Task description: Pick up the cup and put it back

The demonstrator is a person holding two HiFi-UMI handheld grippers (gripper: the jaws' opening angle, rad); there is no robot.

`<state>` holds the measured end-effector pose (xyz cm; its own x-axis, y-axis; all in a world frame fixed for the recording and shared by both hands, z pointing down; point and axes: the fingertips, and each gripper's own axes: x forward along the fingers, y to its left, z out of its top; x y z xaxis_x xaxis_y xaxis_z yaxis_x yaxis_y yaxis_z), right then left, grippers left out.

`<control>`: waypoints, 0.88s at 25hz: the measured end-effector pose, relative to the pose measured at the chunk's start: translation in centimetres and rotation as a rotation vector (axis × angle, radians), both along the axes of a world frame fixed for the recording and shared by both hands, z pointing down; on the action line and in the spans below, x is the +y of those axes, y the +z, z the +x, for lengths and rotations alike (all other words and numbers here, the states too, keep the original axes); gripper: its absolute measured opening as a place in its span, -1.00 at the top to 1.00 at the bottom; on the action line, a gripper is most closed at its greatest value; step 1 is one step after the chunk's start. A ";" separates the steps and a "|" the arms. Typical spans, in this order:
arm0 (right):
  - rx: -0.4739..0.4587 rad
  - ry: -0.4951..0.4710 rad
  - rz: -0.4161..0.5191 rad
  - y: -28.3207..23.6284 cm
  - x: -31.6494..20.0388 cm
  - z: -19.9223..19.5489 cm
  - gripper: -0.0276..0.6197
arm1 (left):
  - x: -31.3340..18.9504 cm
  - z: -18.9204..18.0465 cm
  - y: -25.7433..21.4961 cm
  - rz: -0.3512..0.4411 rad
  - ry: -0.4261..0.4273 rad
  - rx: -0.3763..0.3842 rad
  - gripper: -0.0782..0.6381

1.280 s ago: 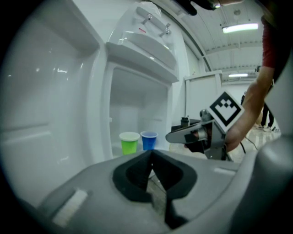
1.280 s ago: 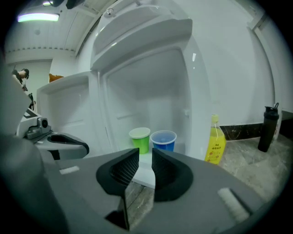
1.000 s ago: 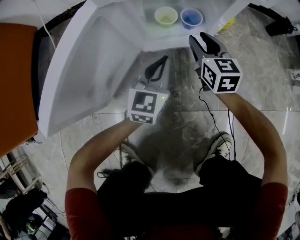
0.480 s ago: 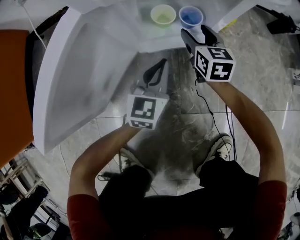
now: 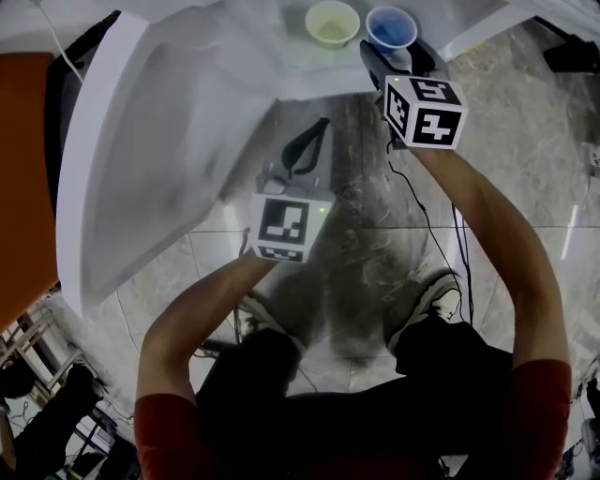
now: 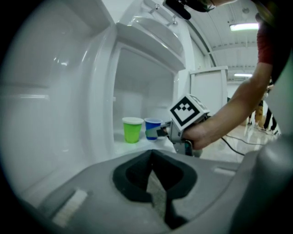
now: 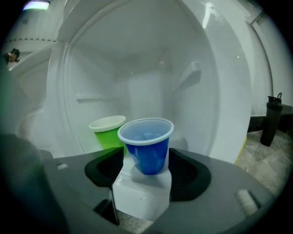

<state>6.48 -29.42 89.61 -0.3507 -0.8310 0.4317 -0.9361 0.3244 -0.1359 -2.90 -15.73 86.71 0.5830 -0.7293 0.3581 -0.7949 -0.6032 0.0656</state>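
Two cups stand side by side on a white shelf [image 7: 142, 192] inside an open fridge: a green cup [image 5: 332, 22] [image 7: 106, 132] [image 6: 132, 130] on the left and a blue cup [image 5: 391, 26] [image 7: 146, 146] [image 6: 152, 128] on the right. My right gripper [image 5: 389, 58] [image 7: 146, 171] reaches to the shelf edge. Its jaws have just been opening, and the blue cup stands upright in their mouth with a gap at each pad. My left gripper [image 5: 322, 127] [image 6: 153, 157] hangs back over the floor, shut and empty.
The fridge door [image 5: 159, 141] stands swung open at the left, close to my left arm. An orange surface [image 5: 23, 169] lies beyond it. A black bottle [image 7: 270, 119] stands on a dark ledge at the right. Cables [image 5: 422, 225] trail over the marble floor.
My right gripper has moved forward to the blue cup and its jaws have spread wider. The left gripper has hardly shifted.
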 end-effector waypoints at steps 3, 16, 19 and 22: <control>-0.012 0.017 -0.009 0.2 -0.4 0.0 0.01 | 0.1 0.0 0.3 -0.009 -0.007 0.000 0.78; -0.043 0.020 0.006 -1.1 -0.6 0.0 0.05 | 0.6 0.0 -0.6 0.007 -0.009 -0.003 0.78; -0.047 0.028 -0.003 -1.4 -0.2 0.2 0.05 | 0.7 0.0 -1.0 0.015 -0.007 -0.005 0.78; -0.059 0.040 -0.013 -1.7 0.3 0.5 0.05 | 0.8 0.0 -1.2 0.012 -0.012 -0.006 0.78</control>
